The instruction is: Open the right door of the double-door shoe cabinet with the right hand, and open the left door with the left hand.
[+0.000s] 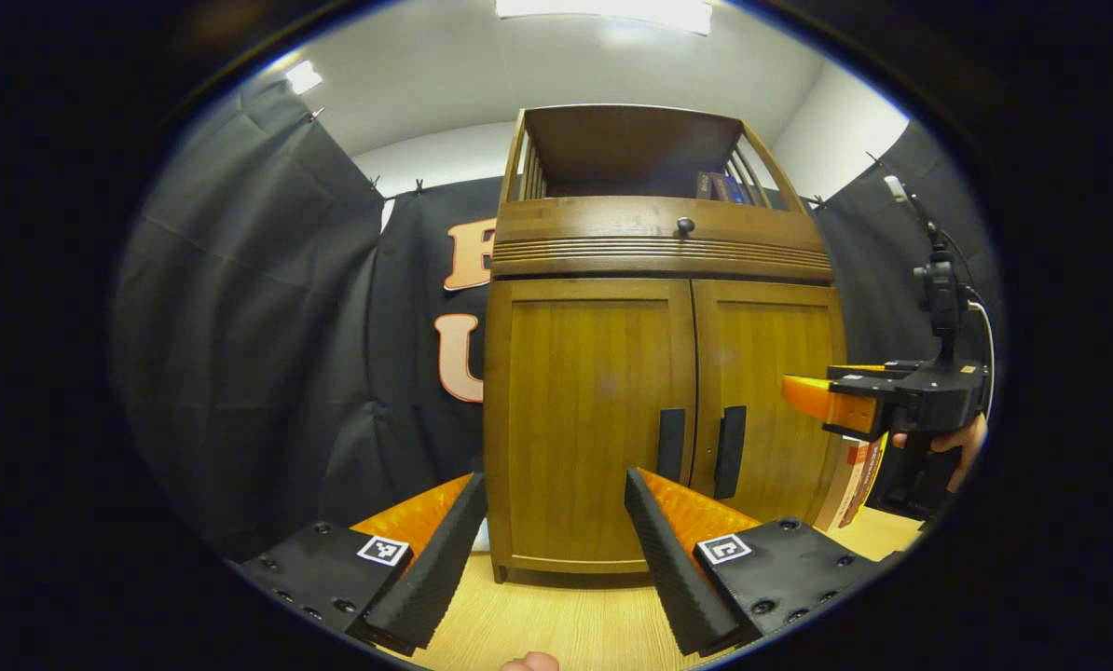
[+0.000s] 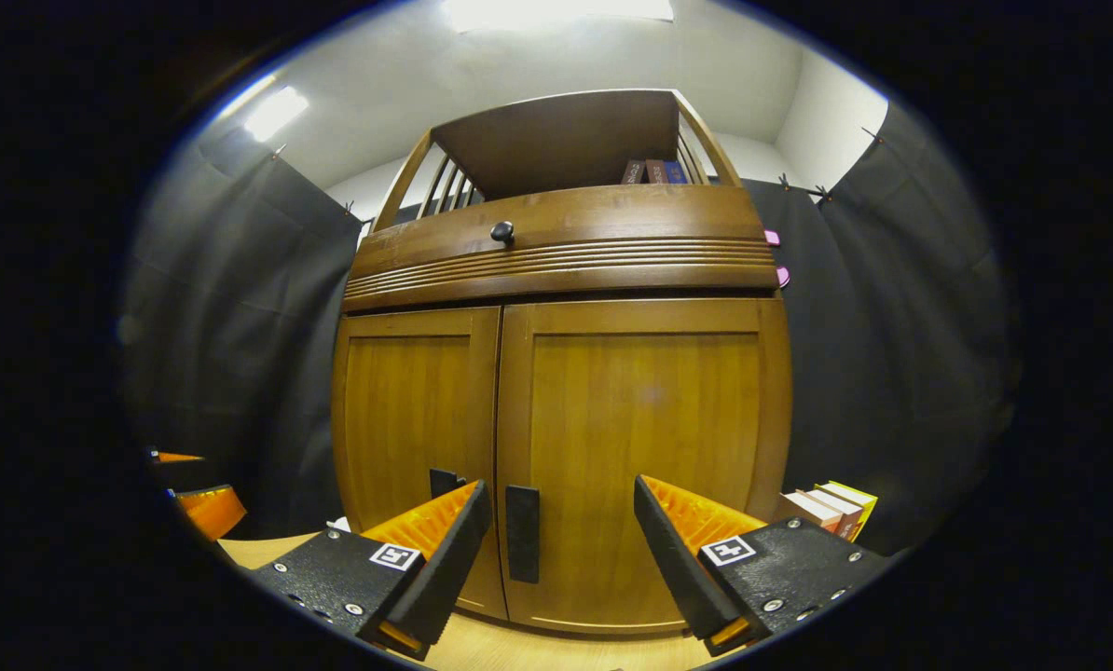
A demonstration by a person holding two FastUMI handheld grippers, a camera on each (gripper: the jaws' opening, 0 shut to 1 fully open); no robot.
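My left gripper [image 1: 555, 545] spread, before shoe cabinet [image 1: 659, 373] | my right gripper [image 2: 556, 550] spread, near right door's handle [image 2: 522, 533] | both doors closed

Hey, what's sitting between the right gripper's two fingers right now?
In the right gripper view, the right door's handle shows in the gap between the open right gripper's fingers, with the right door behind it.

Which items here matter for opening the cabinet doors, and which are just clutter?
Job: right door, right handle, left door, left handle, right gripper, left gripper.
Clutter: books beside cabinet, books on top shelf, drawer knob.
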